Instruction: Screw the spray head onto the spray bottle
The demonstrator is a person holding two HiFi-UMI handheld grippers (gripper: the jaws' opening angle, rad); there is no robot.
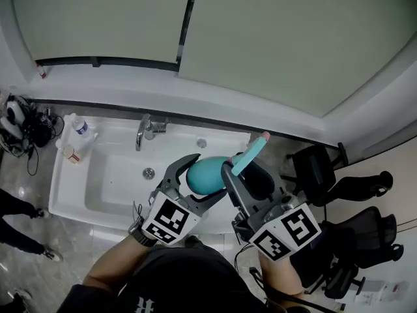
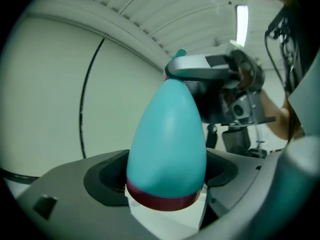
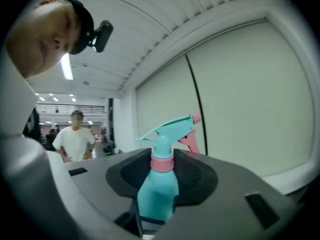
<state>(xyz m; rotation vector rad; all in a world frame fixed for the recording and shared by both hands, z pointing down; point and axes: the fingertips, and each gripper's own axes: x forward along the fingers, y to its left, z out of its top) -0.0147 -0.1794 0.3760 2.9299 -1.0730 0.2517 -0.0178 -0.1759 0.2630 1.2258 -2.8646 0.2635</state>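
Left gripper [image 1: 195,184], right gripper [image 1: 249,175] clasp spray bottle [image 1: 207,173] over white sink [image 1: 111,191].

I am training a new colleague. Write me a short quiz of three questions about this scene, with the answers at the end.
1. True or false: the left claw is empty.
2. In the head view, what lies below both claws? A) a stove B) a white sink C) an open drawer
3. Which part stands between the pads of the right claw?

Key
1. False: it is shut on the body of the teal spray bottle.
2. B
3. The pink collar of the spray head, which sits on the bottle's neck.
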